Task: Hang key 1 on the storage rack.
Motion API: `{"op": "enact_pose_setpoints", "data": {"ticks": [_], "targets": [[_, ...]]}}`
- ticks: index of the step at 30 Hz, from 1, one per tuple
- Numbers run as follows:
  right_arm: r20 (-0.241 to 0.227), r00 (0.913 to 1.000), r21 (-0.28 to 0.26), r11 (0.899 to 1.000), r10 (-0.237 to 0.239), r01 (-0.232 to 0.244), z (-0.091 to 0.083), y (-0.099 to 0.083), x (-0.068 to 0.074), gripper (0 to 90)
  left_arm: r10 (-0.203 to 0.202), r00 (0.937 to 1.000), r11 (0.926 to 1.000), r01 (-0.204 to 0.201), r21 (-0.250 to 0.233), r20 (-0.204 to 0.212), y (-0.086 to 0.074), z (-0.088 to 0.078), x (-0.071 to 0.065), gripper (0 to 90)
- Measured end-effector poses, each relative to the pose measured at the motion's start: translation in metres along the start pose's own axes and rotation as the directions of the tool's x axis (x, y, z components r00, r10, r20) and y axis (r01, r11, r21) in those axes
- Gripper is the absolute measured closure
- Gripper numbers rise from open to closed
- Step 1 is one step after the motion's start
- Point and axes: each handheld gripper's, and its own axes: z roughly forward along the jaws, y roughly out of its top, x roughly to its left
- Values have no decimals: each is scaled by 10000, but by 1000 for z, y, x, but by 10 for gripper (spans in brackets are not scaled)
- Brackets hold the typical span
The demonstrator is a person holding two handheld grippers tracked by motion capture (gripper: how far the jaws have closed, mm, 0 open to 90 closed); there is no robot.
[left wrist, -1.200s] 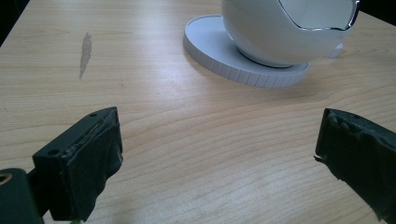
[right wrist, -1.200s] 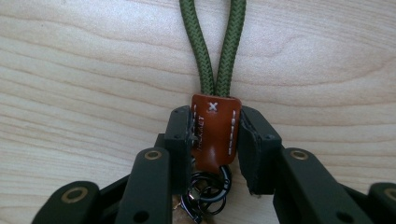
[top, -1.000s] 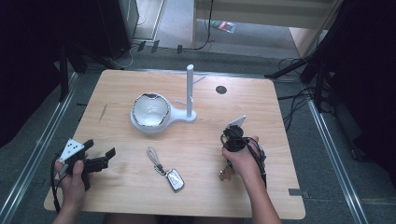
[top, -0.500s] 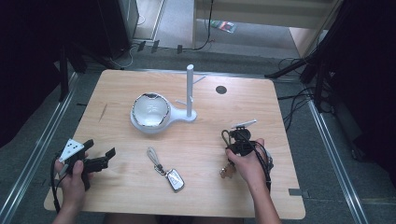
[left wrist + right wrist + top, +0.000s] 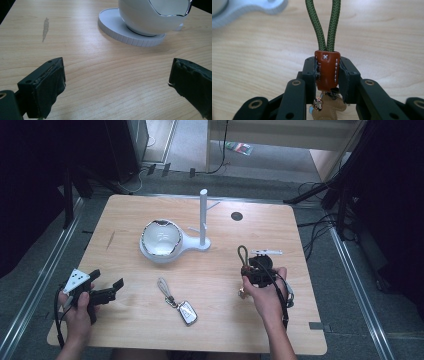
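Green braided-cord keychain (image 5: 327, 27) with a brown leather sleeve sits at lower centre of the right gripper view, pinched at that sleeve by the right gripper (image 5: 327, 72). Light and floppy, it grips best there; its loop points up-frame toward the white peg stand (image 5: 204, 217). The left gripper (image 5: 117, 85) idles, jaws spread.

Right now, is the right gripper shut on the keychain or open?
Shut: the right gripper pinches the keychain by its brown leather sleeve, pads pressing both sides.

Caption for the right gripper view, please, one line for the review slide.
Right gripper clamps the brown leather sleeve of a keychain, its green cord loop pointing away over the wooden table.
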Motion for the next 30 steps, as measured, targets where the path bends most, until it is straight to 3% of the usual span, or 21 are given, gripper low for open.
{"op": "enact_pose_setpoints", "data": {"ticks": [2,3,6,7,10,13,20,21,22,26,27,28,29,30], "targets": [[4,10000,-209,9998,12,-12,-2,1,0,705,17,10000,10000,-17,14,0,0,0,0,11],[-83,10000,-648,9979,-56,51,-6,2,1,705,-7,10000,10000,7,-2,2,0,0,0,12],[-191,9998,-1219,9925,-96,72,-12,3,3,705,20,10000,10000,-20,11,1,0,0,0,12],[-191,9998,-1219,9925,-96,72,-12,3,3,705,20,10000,10000,-20,11,1,0,0,0,12],[-144,9996,-1862,9823,-226,195,-17,5,5,705,24,10000,10000,-24,8,1,0,0,0,12],[-165,9995,-2096,9776,-253,213,-19,6,5,705,4,10000,10000,-4,-12,0,0,0,0,12],[-315,9983,-3032,9522,-481,363,-26,8,9,704,4,10000,10000,-4,-2,6,0,0,0,12],[-315,9983,-3032,9522,-481,363,-26,8,9,704,4,10000,10000,-4,-2,6,0,0,0,12],[-300,9980,-3291,9433,-556,427,-27,8,10,704,6,10000,10000,-6,0,5,0,0,0,12],[-227,9972,-3680,9280,-716,582,-31,9,13,704,8,10000,10000,-8,4,-4,0,0,0,12],[-227,9972,-3680,9280,-716,582,-31,9,13,704,8,10000,10000,-8,4,-4,0,0,0,12],[-244,9957,-3932,9166,-891,724,-33,11,14,704,9,10000,10000,-9,6,-5,0,0,0,12],[-244,9957,-3932,9166,-891,724,-33,11,14,704,9,10000,10000,-9,6,-5,0,0,0,12],[-239,9941,-4206,9032,-1059,861,-34,12,15,703,39,9999,10000,-39,45,-100,0,0,-1,12]]}}
